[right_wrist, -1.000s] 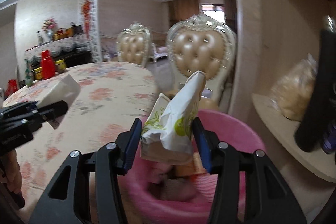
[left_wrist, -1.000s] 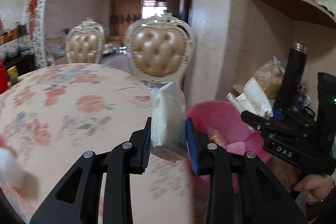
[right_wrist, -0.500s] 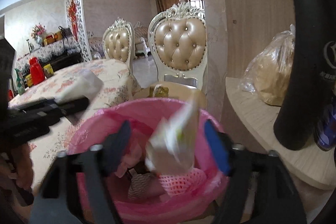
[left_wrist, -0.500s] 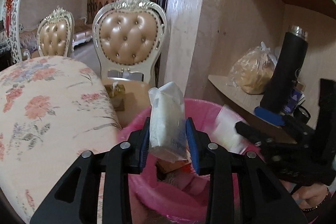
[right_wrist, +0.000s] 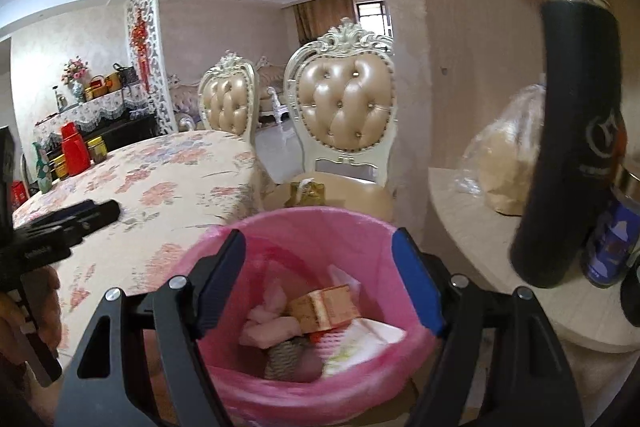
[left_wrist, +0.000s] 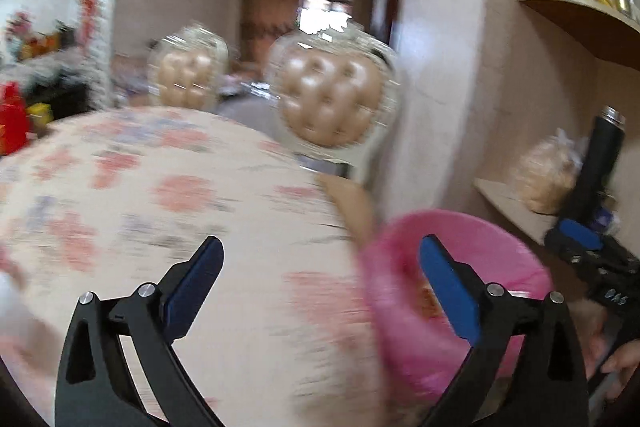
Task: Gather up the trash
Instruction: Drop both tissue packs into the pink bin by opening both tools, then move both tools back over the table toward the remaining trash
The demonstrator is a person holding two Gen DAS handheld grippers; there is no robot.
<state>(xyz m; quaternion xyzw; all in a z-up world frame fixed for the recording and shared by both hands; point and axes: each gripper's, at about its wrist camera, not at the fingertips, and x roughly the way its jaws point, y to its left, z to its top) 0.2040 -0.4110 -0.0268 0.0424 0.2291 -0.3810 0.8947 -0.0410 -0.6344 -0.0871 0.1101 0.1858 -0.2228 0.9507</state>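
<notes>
Left gripper [left_wrist: 320, 269] had just opened wide, empty, over floral surface [left_wrist: 168, 195]; right gripper [right_wrist: 318, 263] gaped, empty, above pink bin [right_wrist: 280, 227]. Wrappers, carton etc. lay inside. Remaining trash: none discernible, left view blurred.

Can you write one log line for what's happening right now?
left gripper: just opened, empty | right gripper: open, empty, over pink bin | trash: in bin

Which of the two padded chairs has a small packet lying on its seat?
The nearer chair, beside the pillar and just behind the pink bin. A small yellowish packet lies on its seat. The farther chair sits behind the table, its seat hidden.
</notes>
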